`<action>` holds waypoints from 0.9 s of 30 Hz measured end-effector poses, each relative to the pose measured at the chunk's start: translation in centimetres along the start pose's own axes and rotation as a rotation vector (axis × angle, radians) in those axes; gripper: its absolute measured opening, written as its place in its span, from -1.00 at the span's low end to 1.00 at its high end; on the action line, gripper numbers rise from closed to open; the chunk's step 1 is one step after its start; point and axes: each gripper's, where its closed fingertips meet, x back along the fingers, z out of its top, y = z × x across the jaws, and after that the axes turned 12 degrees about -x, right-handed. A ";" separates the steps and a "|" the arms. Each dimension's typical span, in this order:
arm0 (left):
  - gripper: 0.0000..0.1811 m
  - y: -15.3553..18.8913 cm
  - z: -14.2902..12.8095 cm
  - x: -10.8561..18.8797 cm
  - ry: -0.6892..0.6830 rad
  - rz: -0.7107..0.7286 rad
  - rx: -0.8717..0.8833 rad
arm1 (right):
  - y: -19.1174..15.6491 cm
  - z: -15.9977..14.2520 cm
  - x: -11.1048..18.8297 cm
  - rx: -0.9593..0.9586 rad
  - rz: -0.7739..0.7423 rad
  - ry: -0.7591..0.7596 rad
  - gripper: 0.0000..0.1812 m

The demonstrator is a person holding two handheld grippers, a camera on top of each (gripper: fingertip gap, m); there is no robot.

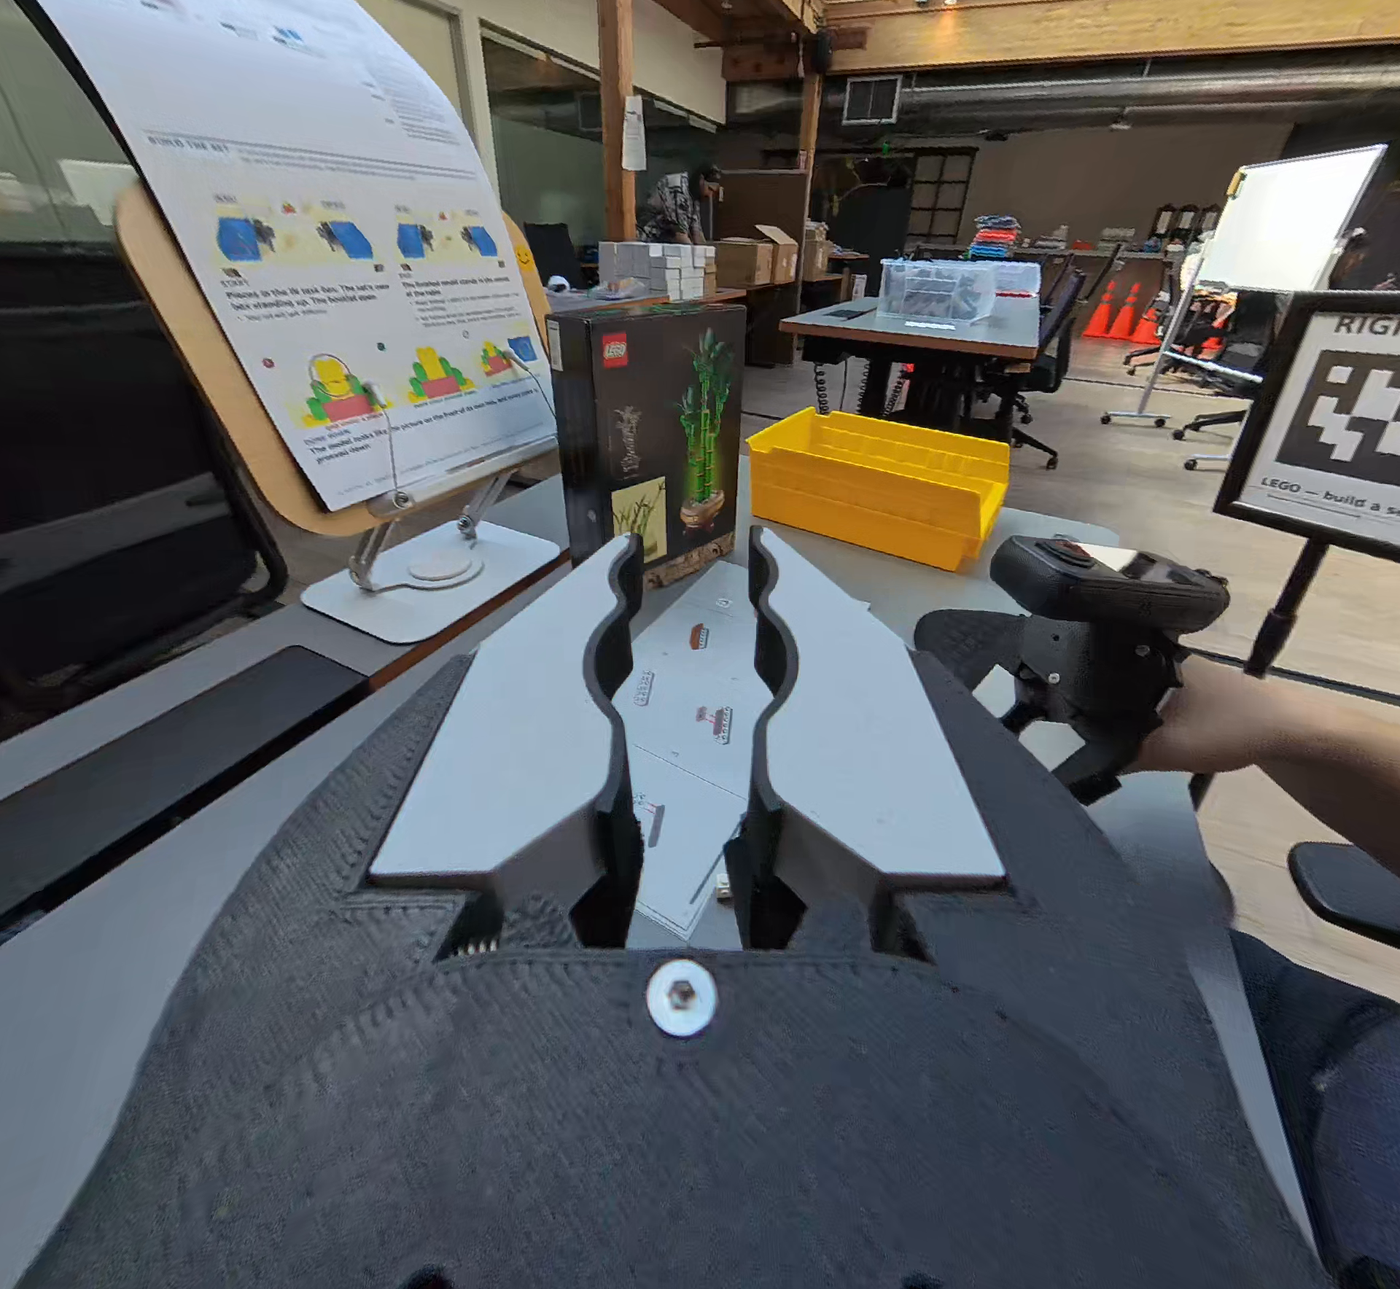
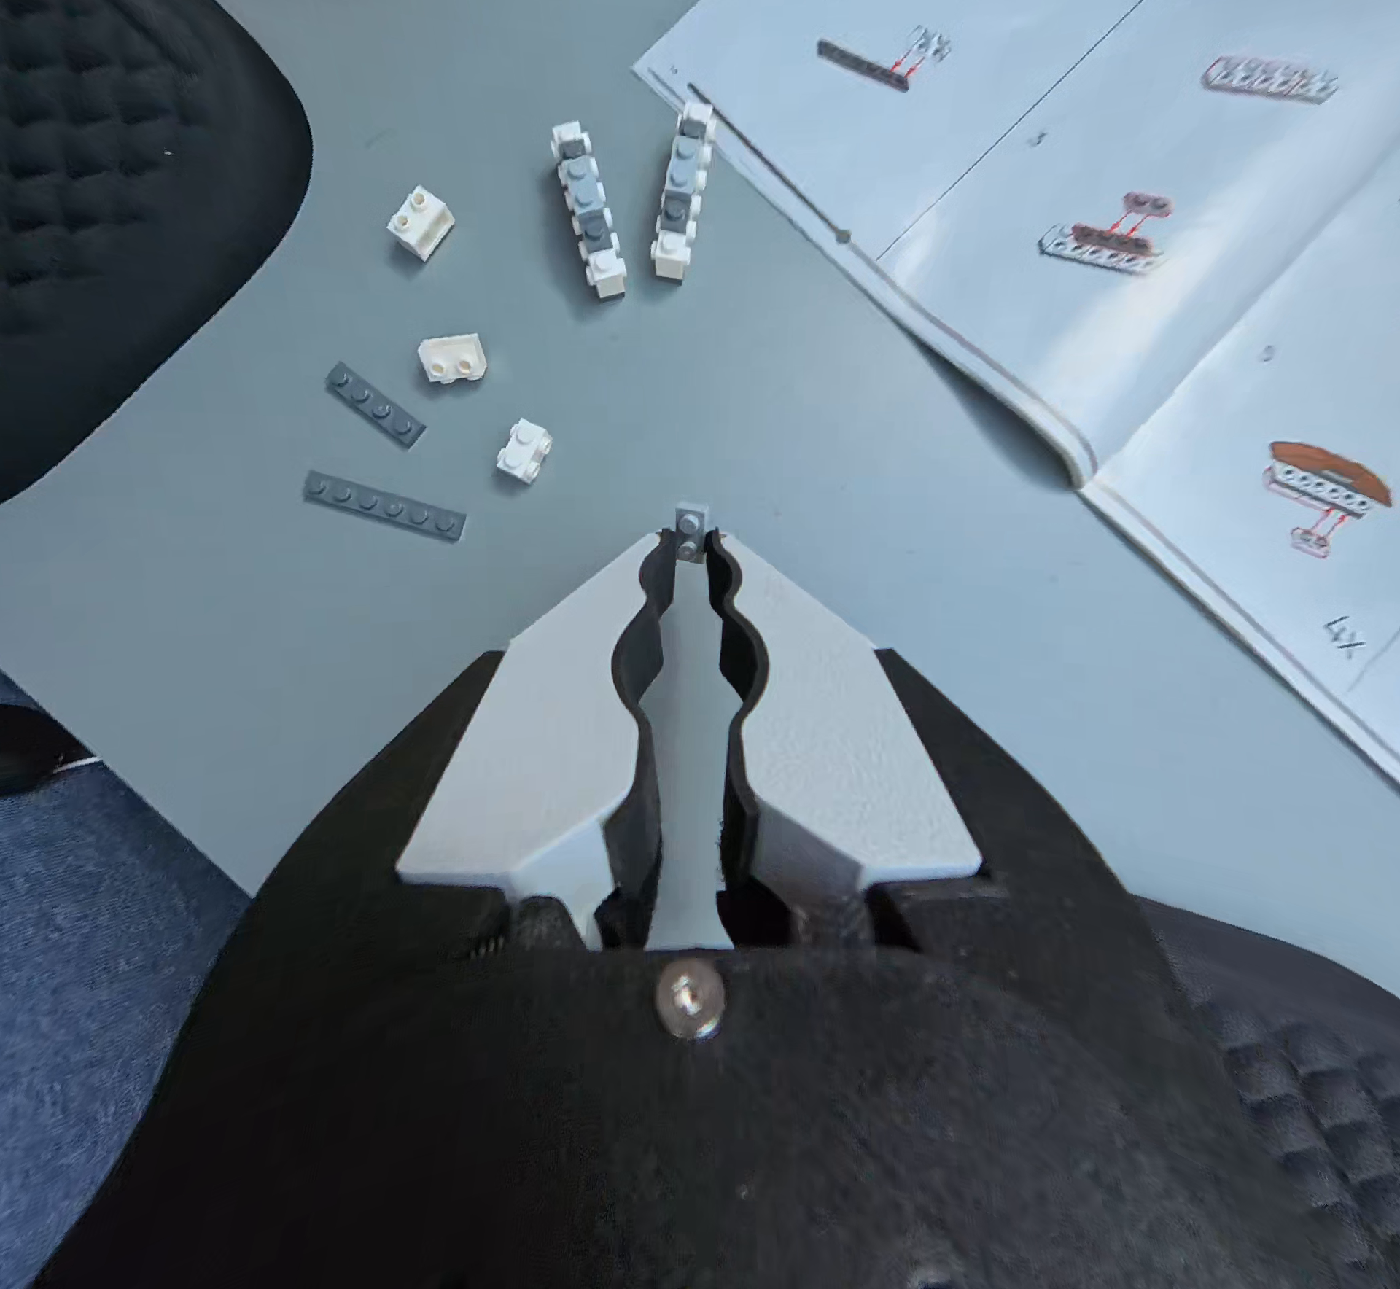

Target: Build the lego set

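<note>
My right gripper (image 2: 688, 542) is shut on a small grey two-stud plate (image 2: 689, 531), held at its fingertips over the grey table (image 2: 757, 359). Ahead lie two assembled strips of white and grey bricks (image 2: 591, 211) (image 2: 682, 188). To the left are three loose white bricks (image 2: 420, 222) (image 2: 452, 357) (image 2: 524, 450) and two dark grey plates (image 2: 375, 404) (image 2: 384, 504). The open instruction booklet (image 2: 1136, 192) lies to the right. My left gripper (image 1: 693, 556) is open and empty, above the booklet (image 1: 682, 707), facing the upright set box (image 1: 651, 434).
A yellow bin (image 1: 879, 480) stands behind the box to the right. A document stand with a printed sheet (image 1: 303, 268) is at the left and a framed sign on a pole (image 1: 1333, 419) at the right. A black padded seat (image 2: 114, 154) lies past the table's left edge. There is about 30 cm between the tips of the two grippers.
</note>
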 end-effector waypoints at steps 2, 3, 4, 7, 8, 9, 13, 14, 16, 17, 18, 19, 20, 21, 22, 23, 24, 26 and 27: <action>-0.71 -0.5 1.1 1.4 0.042 0.073 -0.061 | -0.1 -1.0 -0.6 -0.008 0.024 -0.089 -0.92; -0.70 -0.4 1.5 2.1 0.055 0.087 -0.066 | 0.0 -1.3 -1.0 -0.005 0.035 -0.118 -0.93; -0.68 -0.2 1.7 2.8 0.053 0.089 -0.053 | 0.1 -1.4 -1.2 -0.006 0.045 -0.133 -0.93; -0.66 0.3 1.0 5.6 0.025 0.121 0.019 | 0.2 -1.8 -1.8 -0.010 0.088 -0.172 -0.93; -0.68 0.6 0.5 6.6 0.021 0.140 0.040 | 0.1 -1.7 -1.8 -0.011 0.103 -0.174 -0.93; -0.69 1.0 -0.1 7.5 0.013 0.162 0.061 | 0.1 -1.7 -1.8 -0.009 0.115 -0.178 -0.93; -0.71 3.0 -3.4 10.0 -0.059 0.260 0.128 | 0.1 -1.7 -1.9 0.017 0.143 -0.176 -0.92; -0.73 3.5 -4.2 10.2 -0.079 0.276 0.136 | 0.1 -1.7 -1.9 0.026 0.145 -0.172 -0.92; -0.72 4.7 -5.6 9.8 -0.138 0.264 0.144 | 0.0 -1.6 -2.0 0.043 0.150 -0.157 -0.92; -0.72 5.3 -6.4 9.6 -0.181 0.245 0.148 | 0.0 -1.6 -2.0 0.049 0.154 -0.147 -0.92; -0.72 5.6 -7.2 9.5 -0.221 0.236 0.152 | 0.0 -1.5 -2.0 0.054 0.160 -0.137 -0.92; -0.72 5.9 -7.8 9.3 -0.255 0.233 0.153 | 0.0 -1.5 -2.0 0.060 0.164 -0.125 -0.91; -0.71 6.1 -8.3 9.2 -0.278 0.230 0.150 | 0.0 -1.5 -2.0 0.068 0.169 -0.111 -0.91; -0.71 6.2 -8.7 9.0 -0.293 0.231 0.146 | -0.1 -1.5 -2.0 0.084 0.175 -0.093 -0.88; -0.71 6.4 -8.9 8.8 -0.300 0.233 0.142 | -0.2 -1.6 -2.0 0.104 0.178 -0.073 -0.86; -0.71 6.6 -9.0 8.5 -0.301 0.230 0.141 | -0.1 -1.6 -1.9 0.119 0.171 -0.048 -0.81; -0.72 6.9 -9.1 8.1 -0.301 0.218 0.143 | 0.0 -1.5 -1.9 0.143 0.151 -0.022 -0.72; -0.72 7.6 -9.4 7.3 -0.315 0.181 0.151 | 0.6 -1.1 -1.4 0.198 0.091 0.064 -0.71; -0.72 7.9 -9.7 6.9 -0.332 0.166 0.149 | 0.4 -0.8 -0.9 0.223 0.090 0.113 -0.71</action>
